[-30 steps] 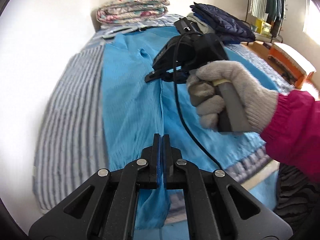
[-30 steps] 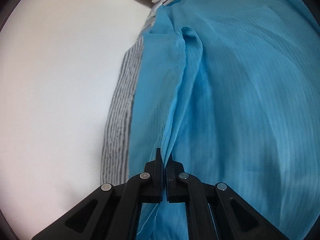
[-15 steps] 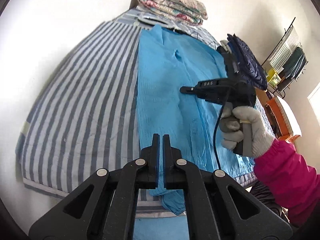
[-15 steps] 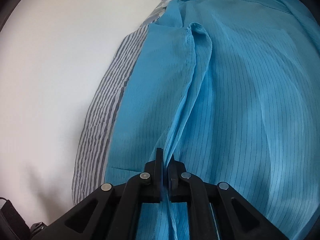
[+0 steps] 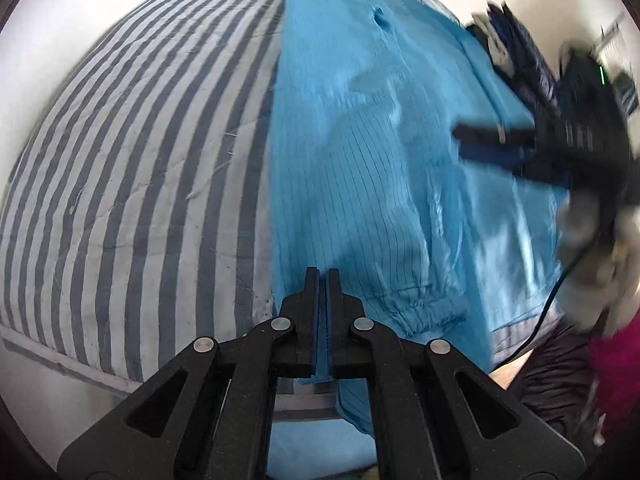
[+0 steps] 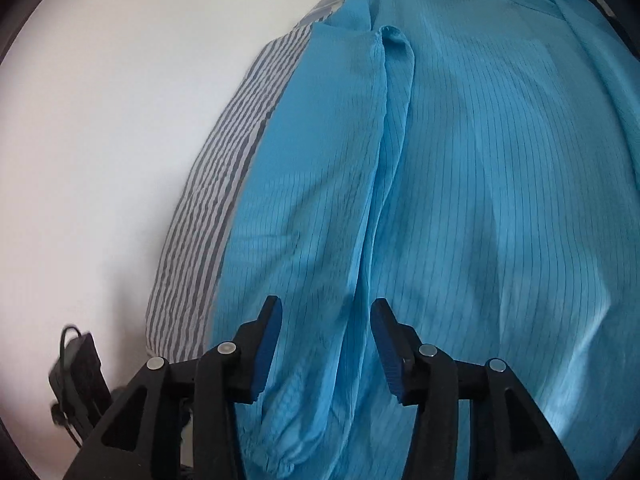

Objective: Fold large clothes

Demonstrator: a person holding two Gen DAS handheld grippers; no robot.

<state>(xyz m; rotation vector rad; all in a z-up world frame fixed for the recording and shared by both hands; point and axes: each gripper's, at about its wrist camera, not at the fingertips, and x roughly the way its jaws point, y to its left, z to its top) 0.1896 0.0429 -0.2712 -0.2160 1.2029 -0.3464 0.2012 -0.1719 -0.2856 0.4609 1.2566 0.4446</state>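
Left wrist view shows the left gripper with its jaws pinched tight on the near edge of the blue garment, which lies spread on the striped bed. At 3 o'clock the right gripper is a blur in a gloved hand. Right wrist view shows its jaws opening, a blue fold lying loose between them
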